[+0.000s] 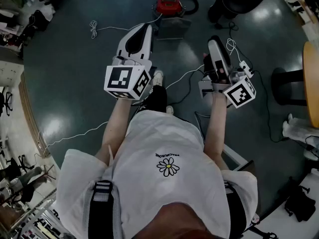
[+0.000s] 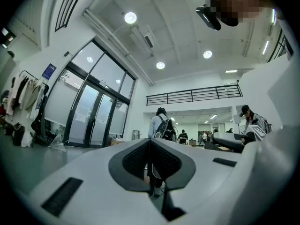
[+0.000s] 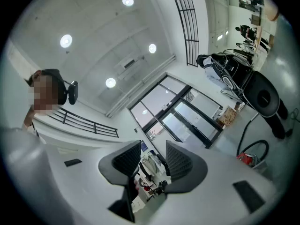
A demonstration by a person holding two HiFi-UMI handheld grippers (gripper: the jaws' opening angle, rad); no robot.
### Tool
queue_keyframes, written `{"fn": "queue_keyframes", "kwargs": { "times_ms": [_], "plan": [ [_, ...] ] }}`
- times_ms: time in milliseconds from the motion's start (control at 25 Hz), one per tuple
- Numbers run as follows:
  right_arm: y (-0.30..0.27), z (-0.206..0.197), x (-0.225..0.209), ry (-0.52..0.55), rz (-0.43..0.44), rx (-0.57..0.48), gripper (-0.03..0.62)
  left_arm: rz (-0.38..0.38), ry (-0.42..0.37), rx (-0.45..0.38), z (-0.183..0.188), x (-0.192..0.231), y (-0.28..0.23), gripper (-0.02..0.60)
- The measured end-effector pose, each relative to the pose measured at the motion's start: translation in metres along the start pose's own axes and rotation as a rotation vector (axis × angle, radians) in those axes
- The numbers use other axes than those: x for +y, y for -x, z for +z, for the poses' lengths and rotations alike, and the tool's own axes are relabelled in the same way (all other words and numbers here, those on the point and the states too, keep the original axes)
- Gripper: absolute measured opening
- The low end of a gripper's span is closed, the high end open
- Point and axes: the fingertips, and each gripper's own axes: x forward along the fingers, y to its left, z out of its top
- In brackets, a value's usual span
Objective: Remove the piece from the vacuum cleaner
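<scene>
The person is standing on the dark floor with both grippers held out at waist height, and neither gripper is touching anything. The left gripper (image 2: 150, 149) is showing its pads pressed together with nothing between them. The right gripper (image 3: 153, 159) is showing its pads spread wide, also empty.

The red canister vacuum cleaner (image 1: 169, 5) is sitting on the floor well ahead of the person's feet, with its black hose (image 1: 196, 5) looping beside it. From here I cannot tell which piece is meant to come off.

To my eye the approach is only starting. Doing it well means:
- stepping in close and getting low;
- spreading the left pads before reaching;
- steadying the canister with one gripper while the other is pinching the piece near its joint;
- pulling straight, so the light body isn't dragging.

The white cable (image 1: 93, 29) on the floor is worth stepping around.
</scene>
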Motion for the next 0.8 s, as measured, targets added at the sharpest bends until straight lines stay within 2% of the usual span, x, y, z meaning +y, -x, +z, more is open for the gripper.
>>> {"fn": "queue_keyframes", "kwargs": {
  "times_ms": [240, 320, 440, 600, 800],
  "plan": [
    [-0.02, 0.011, -0.046, 0.09, -0.07, -0.04, 0.16, -0.011, 0.032, 0.023, -0.033, 0.026, -0.05, 0.006],
    [-0.03, 0.013, -0.075, 0.09, -0.144, -0.02, 0.16, -0.019, 0.059, 0.038, -0.046, 0.037, -0.075, 0.007],
    [-0.055, 0.018, -0.129, 0.065, -0.276, 0.026, 0.159, -0.028, 0.052, 0.049, -0.054, 0.058, -0.119, 0.007],
    [-0.115, 0.022, -0.18, -0.009, -0.265, 0.031, 0.16, -0.014, 0.07, 0.069, -0.063, 0.105, -0.181, 0.006],
    [-0.199, 0.02, -0.236, 0.023, -0.279, 0.084, 0.159, 0.025, 0.077, 0.082, -0.071, 0.176, -0.256, 0.007]
  ]
}}
